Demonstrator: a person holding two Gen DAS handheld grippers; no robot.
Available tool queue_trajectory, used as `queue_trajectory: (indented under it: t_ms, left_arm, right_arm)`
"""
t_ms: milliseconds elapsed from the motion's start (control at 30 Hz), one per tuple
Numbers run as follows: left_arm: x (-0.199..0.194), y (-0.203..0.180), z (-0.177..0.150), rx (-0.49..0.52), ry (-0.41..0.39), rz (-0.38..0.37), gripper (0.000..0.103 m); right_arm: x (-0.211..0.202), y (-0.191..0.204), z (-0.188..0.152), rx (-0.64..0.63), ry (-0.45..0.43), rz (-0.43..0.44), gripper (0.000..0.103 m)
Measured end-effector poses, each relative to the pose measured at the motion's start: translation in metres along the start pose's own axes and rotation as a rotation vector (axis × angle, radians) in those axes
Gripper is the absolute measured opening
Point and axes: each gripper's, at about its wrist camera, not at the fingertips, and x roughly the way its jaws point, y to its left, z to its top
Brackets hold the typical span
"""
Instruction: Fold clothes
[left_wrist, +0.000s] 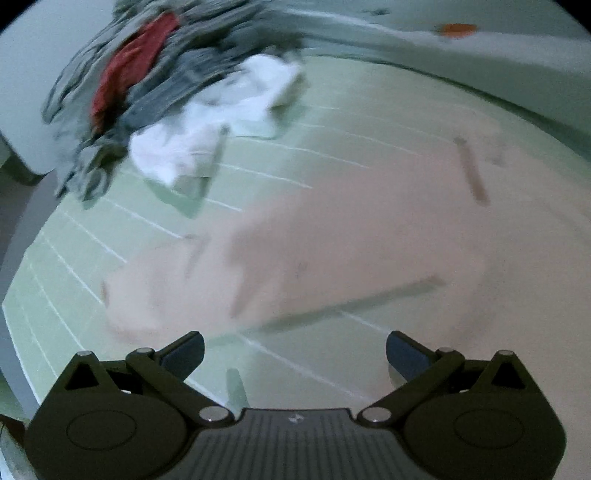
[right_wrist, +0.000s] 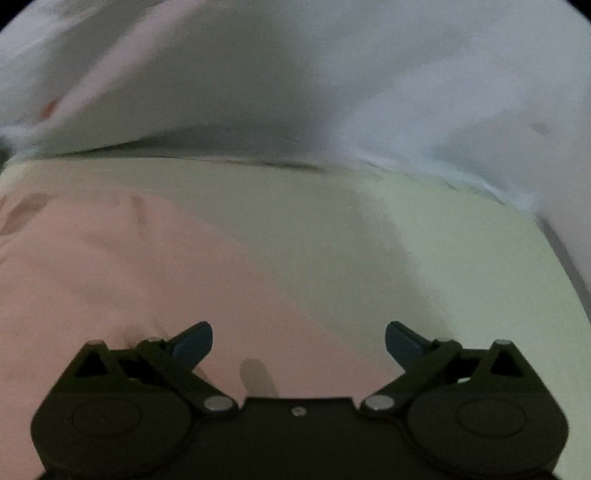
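On the green mat (left_wrist: 332, 110) a pink garment (left_wrist: 332, 229) lies spread (blurred), the heap of clothes (left_wrist: 155, 81) beyond its far left corner. Over the garment, left gripper (left_wrist: 295, 354) and right gripper (right_wrist: 298, 343) gape wide, both empty.

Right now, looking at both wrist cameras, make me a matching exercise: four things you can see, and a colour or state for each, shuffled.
Things:
1. garment spread on the mat
2. cutting mat
3. left gripper
4. garment on top of the pile

States:
A. red
B. pale pink
C. open, holding nothing
D. light green with white lines

Pairs: 1-B, 2-D, 3-C, 4-A
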Motion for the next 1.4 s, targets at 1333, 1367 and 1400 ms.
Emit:
queue_trajectory:
  t_ms: [1333, 1367, 1400]
  left_arm:
    - [0.023, 0.141, -0.004, -0.271, 0.035, 0.149, 0.103]
    - [0.024, 0.147, -0.005, -0.272, 0.037, 0.139, 0.103]
    - [0.026, 0.153, -0.006, -0.277, 0.035, 0.122, 0.103]
  right_arm:
    - [-0.077, 0.042, -0.051, 0.095, 0.042, 0.053, 0.096]
    - [-0.085, 0.048, -0.064, 0.089, 0.055, 0.051, 0.096]
    - [-0.093, 0.055, -0.076, 0.081, 0.067, 0.049, 0.096]
